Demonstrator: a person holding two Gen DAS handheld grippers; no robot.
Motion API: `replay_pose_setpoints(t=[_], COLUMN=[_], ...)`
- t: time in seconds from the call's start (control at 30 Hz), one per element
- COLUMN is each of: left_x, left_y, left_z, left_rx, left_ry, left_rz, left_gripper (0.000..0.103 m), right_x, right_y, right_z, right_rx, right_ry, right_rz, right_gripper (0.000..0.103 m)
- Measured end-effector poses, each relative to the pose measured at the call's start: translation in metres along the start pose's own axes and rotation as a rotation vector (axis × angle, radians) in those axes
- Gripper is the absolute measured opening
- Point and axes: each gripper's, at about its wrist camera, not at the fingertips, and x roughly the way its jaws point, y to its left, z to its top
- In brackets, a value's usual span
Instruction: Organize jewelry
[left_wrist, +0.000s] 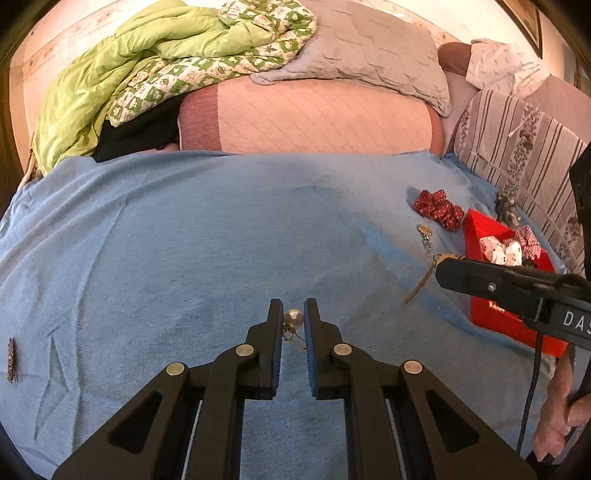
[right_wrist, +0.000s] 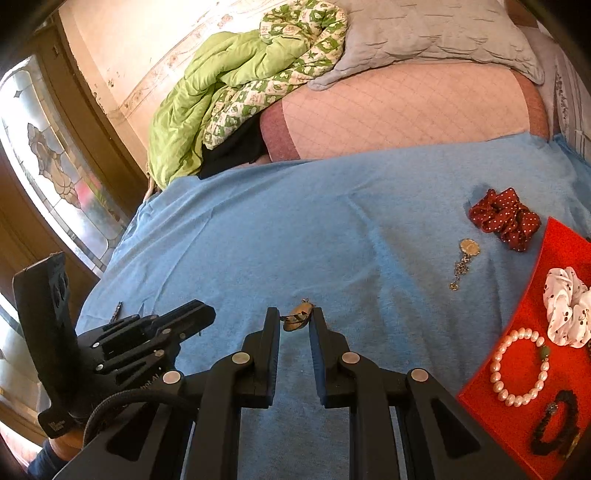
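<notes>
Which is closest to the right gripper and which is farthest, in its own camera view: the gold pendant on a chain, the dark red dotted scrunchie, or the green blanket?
Measured from the right gripper:
1. Gold pendant on a chain, on the blue sheet, ahead and to the right.
2. Dark red dotted scrunchie, just beyond it, near the red tray's top corner.
3. Green blanket, heaped far back on the left.

I see a green quilt (left_wrist: 110, 70) upper left; a grey pillow (left_wrist: 373, 48) upper centre; a stained-glass window (right_wrist: 55, 177) far left.
</notes>
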Motion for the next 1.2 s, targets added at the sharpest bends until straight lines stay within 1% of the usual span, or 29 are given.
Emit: replay_pose_setpoints(t=[0.27, 0.67, 0.93, 1.2], left_x=[-0.001, 0.000, 0.003, 0.005], left_y=[0.002, 0.000, -0.015, -0.036], left_z=[-0.001, 0.000, 0.001, 0.002], left_rx=[-0.001, 0.004, 0.013, 0.033], left_ry=[-0.001, 0.003, 0.004, 0.004], left_rz=[0.003, 0.001, -0.010, -0.027], left_gripper=[0.011, 0.011, 0.011, 0.011], right_x=[0.004, 0.000, -0.011, -0.034], right_y=[0.003, -0.005, -0.016, -0.037], right_z=[0.000, 0.000, 0.000, 0.000], right_rx=[-0.008, 0.008, 0.022, 0.052], right_ry=[0.007, 0.000, -0.013, -0.044], right_rz=[-0.002, -0.017, -0.030, -0.050], right_gripper=[0.018, 0.018, 0.018, 0.018])
